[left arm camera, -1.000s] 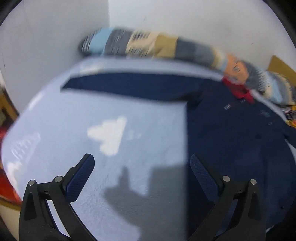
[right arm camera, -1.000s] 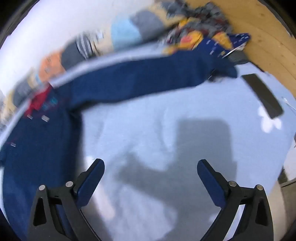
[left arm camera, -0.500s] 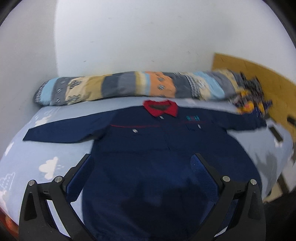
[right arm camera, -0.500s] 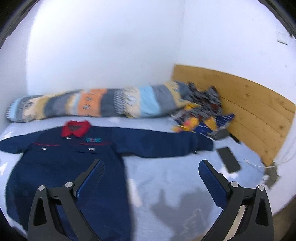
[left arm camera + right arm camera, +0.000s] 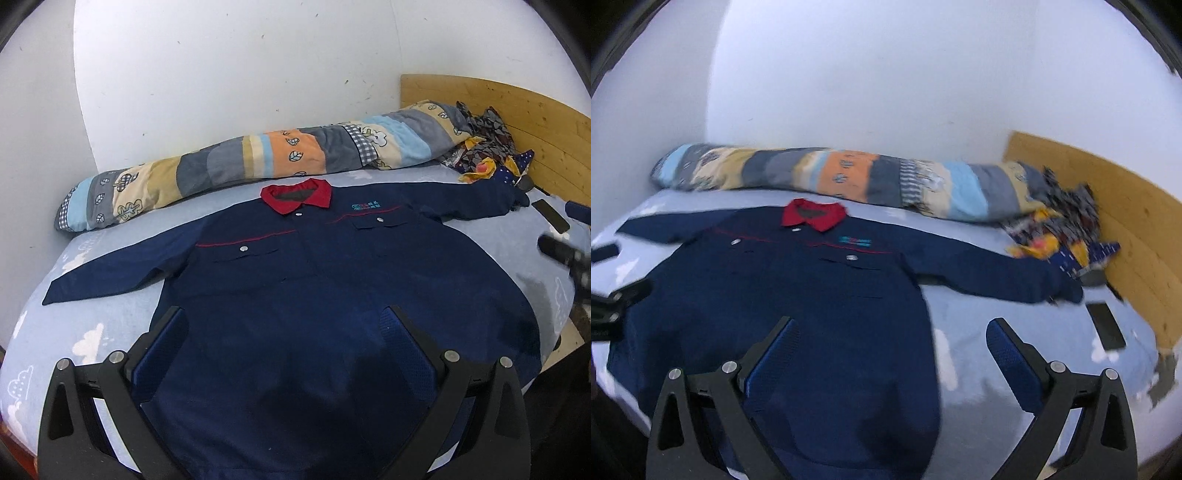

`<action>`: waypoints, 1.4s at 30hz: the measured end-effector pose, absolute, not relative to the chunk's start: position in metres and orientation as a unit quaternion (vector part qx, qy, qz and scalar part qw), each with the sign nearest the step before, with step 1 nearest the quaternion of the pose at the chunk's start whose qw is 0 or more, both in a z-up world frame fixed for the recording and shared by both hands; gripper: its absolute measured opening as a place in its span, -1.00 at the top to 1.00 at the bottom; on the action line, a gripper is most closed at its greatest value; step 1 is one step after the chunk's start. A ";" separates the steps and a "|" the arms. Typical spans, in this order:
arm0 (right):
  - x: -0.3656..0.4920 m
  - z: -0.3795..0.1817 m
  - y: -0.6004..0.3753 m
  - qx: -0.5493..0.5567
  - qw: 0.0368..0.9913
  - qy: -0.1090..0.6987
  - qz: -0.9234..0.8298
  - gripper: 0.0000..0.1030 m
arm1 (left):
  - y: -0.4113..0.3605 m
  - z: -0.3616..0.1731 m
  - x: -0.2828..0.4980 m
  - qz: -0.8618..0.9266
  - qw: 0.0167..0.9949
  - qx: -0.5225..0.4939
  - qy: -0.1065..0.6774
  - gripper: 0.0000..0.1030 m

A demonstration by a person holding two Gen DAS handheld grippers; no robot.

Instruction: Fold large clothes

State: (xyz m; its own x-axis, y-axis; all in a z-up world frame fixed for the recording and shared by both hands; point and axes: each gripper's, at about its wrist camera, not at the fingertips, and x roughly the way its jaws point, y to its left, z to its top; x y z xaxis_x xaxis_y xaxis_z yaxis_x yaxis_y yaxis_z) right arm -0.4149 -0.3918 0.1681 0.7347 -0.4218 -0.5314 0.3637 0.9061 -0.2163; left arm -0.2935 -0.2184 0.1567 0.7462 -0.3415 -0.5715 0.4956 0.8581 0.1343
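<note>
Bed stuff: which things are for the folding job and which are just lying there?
For the job: navy jacket, spread flat; left gripper and right gripper, both open.

Just lying about: rolled patchwork quilt, patterned cloth heap, black phone, blue cloud sheet.

A bed (image 5: pixel 92 325) with a pale blue, cloud-printed sheet carried a navy shirt (image 5: pixel 314 295) with a red collar, spread flat, front up, sleeves stretched out to both sides. A long patchwork bolster (image 5: pixel 258 162) lay along the wall behind the collar. Near the wooden headboard (image 5: pixel 517 110) sat a heap of patterned cloth (image 5: pixel 487 147) and a dark phone (image 5: pixel 552 220).
</note>
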 end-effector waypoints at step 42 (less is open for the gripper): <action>-0.399 0.166 -0.358 -0.054 0.934 0.322 -0.147 -0.99 | -0.186 0.160 -0.278 -0.231 0.921 0.111 0.294 -1.00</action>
